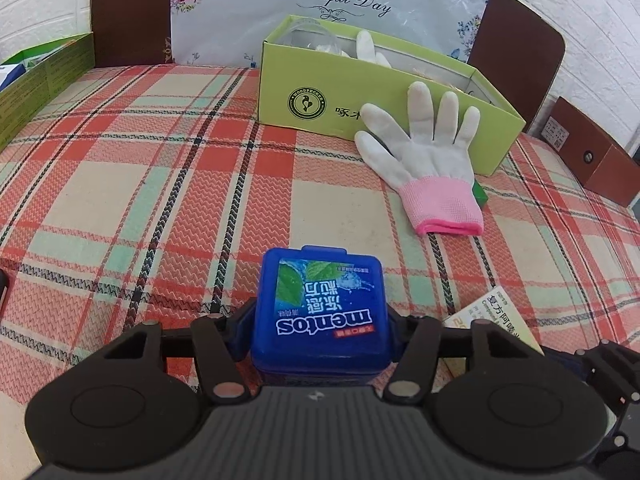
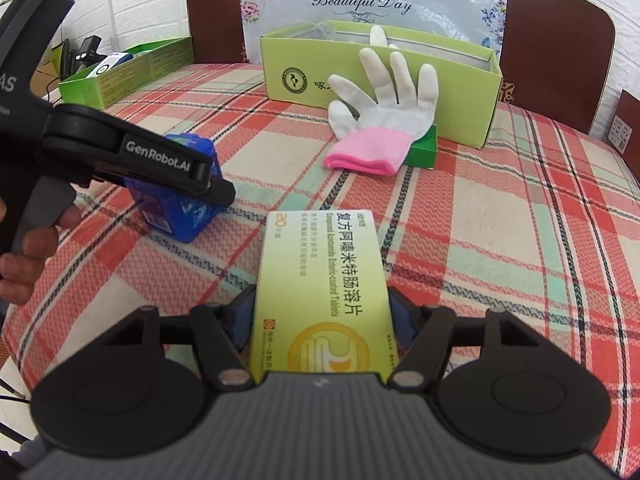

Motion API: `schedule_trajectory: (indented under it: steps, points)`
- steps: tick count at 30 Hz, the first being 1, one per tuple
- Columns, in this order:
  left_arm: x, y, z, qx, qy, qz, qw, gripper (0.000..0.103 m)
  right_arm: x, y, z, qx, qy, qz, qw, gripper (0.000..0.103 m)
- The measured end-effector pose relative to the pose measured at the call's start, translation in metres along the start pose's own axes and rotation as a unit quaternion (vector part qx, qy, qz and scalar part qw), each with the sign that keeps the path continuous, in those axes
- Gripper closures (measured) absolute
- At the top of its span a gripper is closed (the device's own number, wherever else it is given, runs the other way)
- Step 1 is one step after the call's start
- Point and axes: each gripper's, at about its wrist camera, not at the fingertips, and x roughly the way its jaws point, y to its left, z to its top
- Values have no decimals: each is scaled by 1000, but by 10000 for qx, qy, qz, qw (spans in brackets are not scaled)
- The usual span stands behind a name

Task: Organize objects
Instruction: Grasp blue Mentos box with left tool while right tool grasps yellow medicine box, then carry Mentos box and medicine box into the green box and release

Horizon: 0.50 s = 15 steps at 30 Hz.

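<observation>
Both grippers sit low over the plaid-covered desk (image 1: 160,168), each straddling one small item, which looks like a paired pickup: two loose things taken together so they can go into the boxes at the back. The left gripper (image 1: 320,320) has its fingers either side of the blue mint box (image 1: 320,304); the blue pads sit right against the box's flanks, so the fingers appear clenched on it, and in the right wrist view the box (image 2: 188,200) looks tilted with one finger laid across its side. The right gripper (image 2: 322,320) takes the yellow-green tablet box (image 2: 324,292) the same way, the carton lying lengthwise between the fingers, pads touching its long edges, grasping it. In each case the item runs along the midline of the fingers and reaches well past their tips, so the hold is on its near half. Farther off, a white glove with a pink cuff (image 1: 436,168) leans against the front wall of the open green box (image 1: 320,92), its cuff over a small green packet (image 2: 424,148); a second glove (image 1: 366,46) pokes out of the box. Another green box (image 2: 132,68) stands at the left edge. Judging by this layout, the open boxes are the likely destinations, and the glove remains to be sorted.
</observation>
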Motion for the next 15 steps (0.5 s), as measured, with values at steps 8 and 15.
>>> schedule_trajectory:
  steps: [8, 15]
  points:
    - [-21, -3, 5, 159, -143, -269, 9994, 45, -11, -4, 2, 194, -174, 190, 9995, 38]
    - [-50, -11, 41, 337, -667, -518, 9959, 45, -36, -18, 35, 315, -769, 240, 9963, 38]
